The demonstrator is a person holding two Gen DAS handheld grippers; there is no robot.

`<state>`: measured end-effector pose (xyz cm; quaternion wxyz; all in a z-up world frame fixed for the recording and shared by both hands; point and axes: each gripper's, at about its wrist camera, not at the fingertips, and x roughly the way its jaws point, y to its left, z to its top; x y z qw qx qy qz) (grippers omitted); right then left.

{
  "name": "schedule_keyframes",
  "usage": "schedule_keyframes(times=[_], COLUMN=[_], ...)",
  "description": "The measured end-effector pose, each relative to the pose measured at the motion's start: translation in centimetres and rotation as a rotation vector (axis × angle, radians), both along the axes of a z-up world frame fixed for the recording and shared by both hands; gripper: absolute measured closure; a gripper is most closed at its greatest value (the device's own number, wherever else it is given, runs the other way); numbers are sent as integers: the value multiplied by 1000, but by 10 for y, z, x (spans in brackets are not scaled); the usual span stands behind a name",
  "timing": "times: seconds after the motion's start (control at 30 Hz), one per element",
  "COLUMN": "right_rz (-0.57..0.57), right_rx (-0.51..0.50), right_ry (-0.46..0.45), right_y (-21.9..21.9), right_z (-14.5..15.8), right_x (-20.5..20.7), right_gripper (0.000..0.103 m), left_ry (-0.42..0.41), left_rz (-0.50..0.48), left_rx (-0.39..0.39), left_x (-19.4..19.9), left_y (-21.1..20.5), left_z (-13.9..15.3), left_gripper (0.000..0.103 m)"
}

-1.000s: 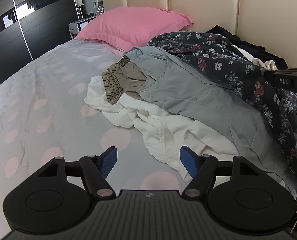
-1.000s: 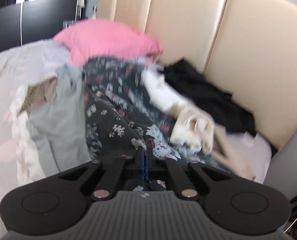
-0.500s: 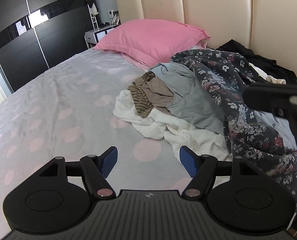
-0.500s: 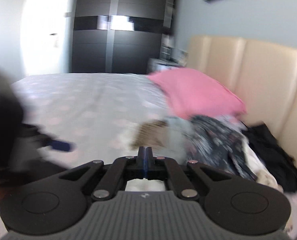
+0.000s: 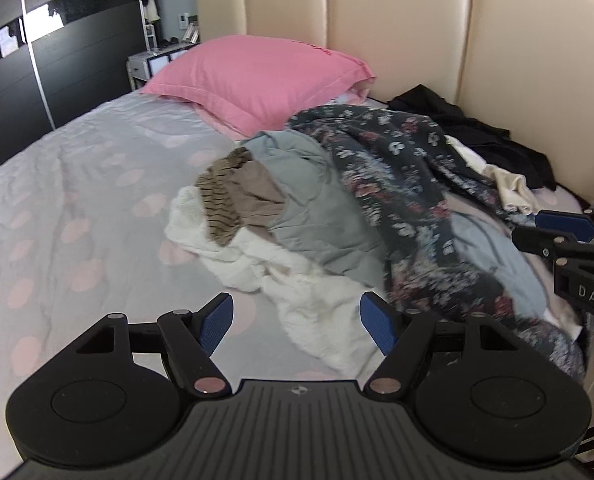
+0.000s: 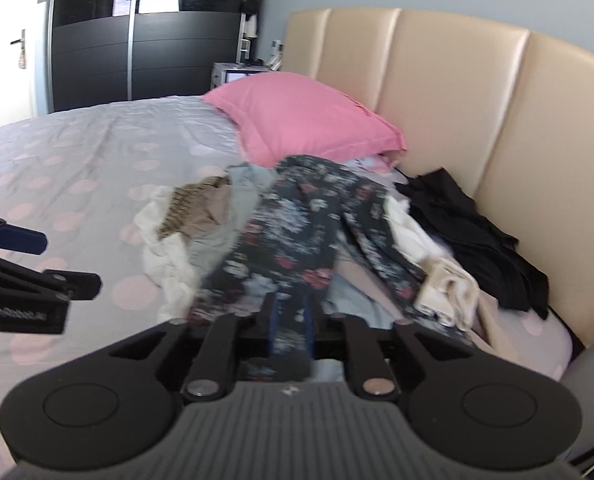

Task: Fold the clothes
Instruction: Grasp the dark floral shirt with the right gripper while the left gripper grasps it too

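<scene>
On the near right part of the bed (image 5: 77,184), a heap of unfolded clothes lies in front of both grippers, with the dark floral garment (image 6: 297,224) draped over it, its long axis running from the pink pillow (image 6: 305,116) at the far end toward the near edge. The right gripper (image 6: 291,328) sits right at that near end: its jaws have just been opening and now stand a little apart, with a strip of the floral cloth between the blue pads; whether they press on it cannot be told through the blur. The left gripper (image 5: 297,322) hovers with fingers spread wide and nothing between them, over white fabric (image 5: 297,288) at the heap's near left edge. The right hand is judged nearer the floral piece, which lies to the left gripper's right.
</scene>
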<state>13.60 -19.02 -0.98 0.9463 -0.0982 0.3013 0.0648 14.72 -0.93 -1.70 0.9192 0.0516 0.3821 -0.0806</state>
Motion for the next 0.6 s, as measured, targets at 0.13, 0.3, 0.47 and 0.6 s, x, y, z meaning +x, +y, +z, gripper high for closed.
schedule_keyframes(times=[0.13,0.3,0.47,0.6], right_rz=[-42,-1,-2,-9], right_rx=[-19,-31,-68,-81], right_ry=[7,44,50,45], right_y=[-34,-54,-53,-50], right_z=[-9,-27,-56,-71], right_x=[22,74,123,153], right_gripper=[74,59,61,67], left_ry=[23,79,132,180], left_rz=[-37,-55,-55,-55], left_rx=[-32,-62,-72,-111], left_x=[27,64,92,106], left_y=[-20,-39,-51,-52], left_z=[-8,-27,-44,-53], left_gripper=[31,35,53,81])
